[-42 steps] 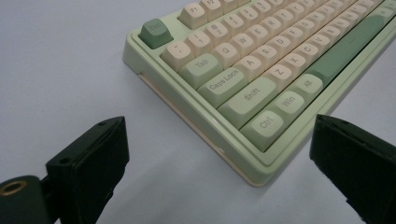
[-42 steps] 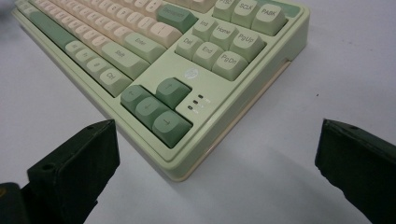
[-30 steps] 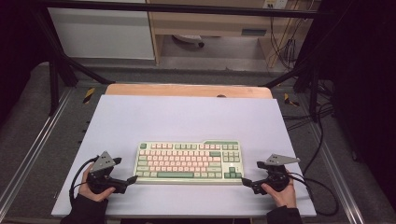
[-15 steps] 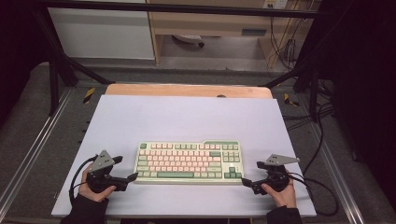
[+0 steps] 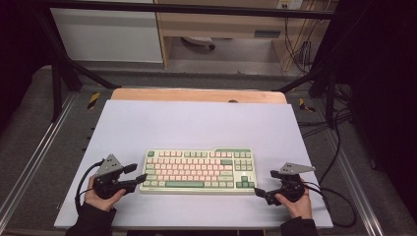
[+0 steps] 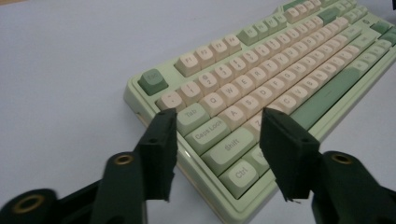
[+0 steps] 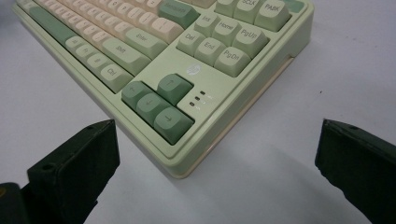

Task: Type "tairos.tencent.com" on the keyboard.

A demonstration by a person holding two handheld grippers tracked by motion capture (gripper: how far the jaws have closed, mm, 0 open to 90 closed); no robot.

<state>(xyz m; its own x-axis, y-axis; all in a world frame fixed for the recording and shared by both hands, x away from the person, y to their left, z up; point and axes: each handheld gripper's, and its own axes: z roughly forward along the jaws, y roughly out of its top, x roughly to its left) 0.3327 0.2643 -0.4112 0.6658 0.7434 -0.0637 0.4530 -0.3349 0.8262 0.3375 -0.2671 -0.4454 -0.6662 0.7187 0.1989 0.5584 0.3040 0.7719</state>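
While both grippers wait spread, nothing is gripped yet: the keyboard [image 5: 199, 171] lies flat at the table's [image 5: 196, 123] six o'clock, left gripper [image 5: 139, 173] at its nine, right gripper [image 5: 264, 183] at its four; grasping it remains.

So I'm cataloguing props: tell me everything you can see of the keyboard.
The keyboard is a compact, plastic-looking board with a pale green case, cream letter keys, and green modifiers, spacebar and arrow keys. It lies flat near the white table's front edge. The left tool is open over its left end; the open right tool points at its right corner.
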